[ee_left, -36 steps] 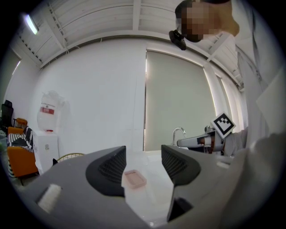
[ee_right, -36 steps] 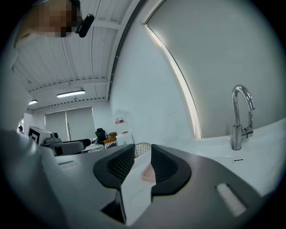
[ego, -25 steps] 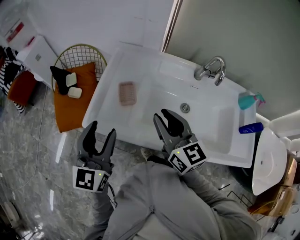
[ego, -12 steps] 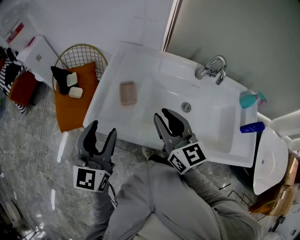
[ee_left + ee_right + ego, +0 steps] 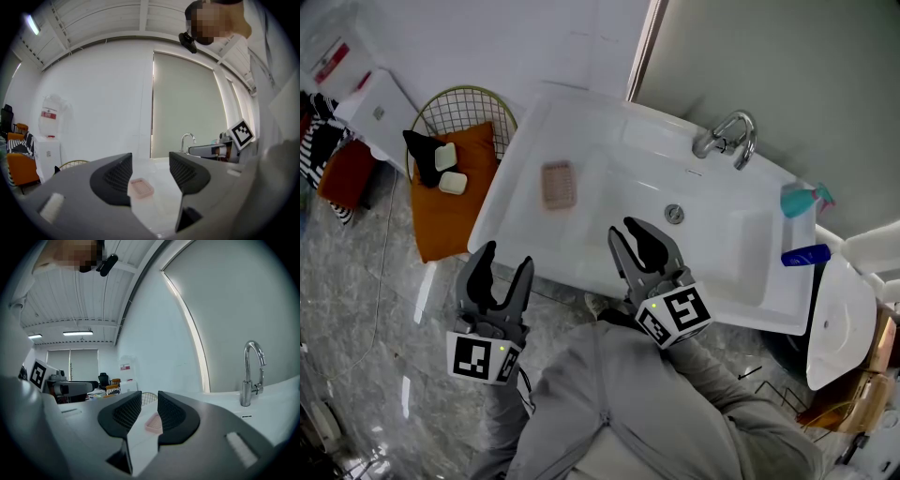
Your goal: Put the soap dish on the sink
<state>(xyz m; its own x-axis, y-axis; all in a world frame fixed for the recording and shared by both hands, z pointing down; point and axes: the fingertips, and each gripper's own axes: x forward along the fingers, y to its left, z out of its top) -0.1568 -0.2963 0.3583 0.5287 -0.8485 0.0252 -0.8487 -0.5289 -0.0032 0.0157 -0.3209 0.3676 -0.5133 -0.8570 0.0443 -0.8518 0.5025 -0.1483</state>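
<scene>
1. Soap dish [image 5: 557,185], pink and ribbed, lying flat on the white sink [image 5: 508,178], on the broad ledge at the basin's left side, left of centre in the head view. Nothing touching it.
2. Left gripper [image 5: 504,258] in the lower left of the head view, short of the sink's near edge and above the grey marbled floor [image 5: 366,309]. Jaws wide apart, nothing between them.
3. From the left gripper view, left gripper [image 5: 150,159] pointed at the sink; soap dish [image 5: 141,188] seen through the gap between the jaws, well beyond the tips.
4. Right gripper [image 5: 628,230] at lower centre of the head view, over the front part of the basin. Jaws parted by a narrow gap only, holding nothing.
5. From the right gripper view, right gripper [image 5: 149,399] with the soap dish [image 5: 153,423] showing in the slit between the jaws, apart from them; faucet [image 5: 251,373] at the right of the frame.
6. In the head view, faucet [image 5: 727,138] at the sink's far rim, upper right of centre.
7. Teal spray bottle [image 5: 797,199] and blue bottle [image 5: 804,255] on the sink's right end.
8. Wire basket [image 5: 464,112] at upper left, beside the sink, with two pale soap bars [image 5: 442,157] on an orange cushion [image 5: 450,216].
</scene>
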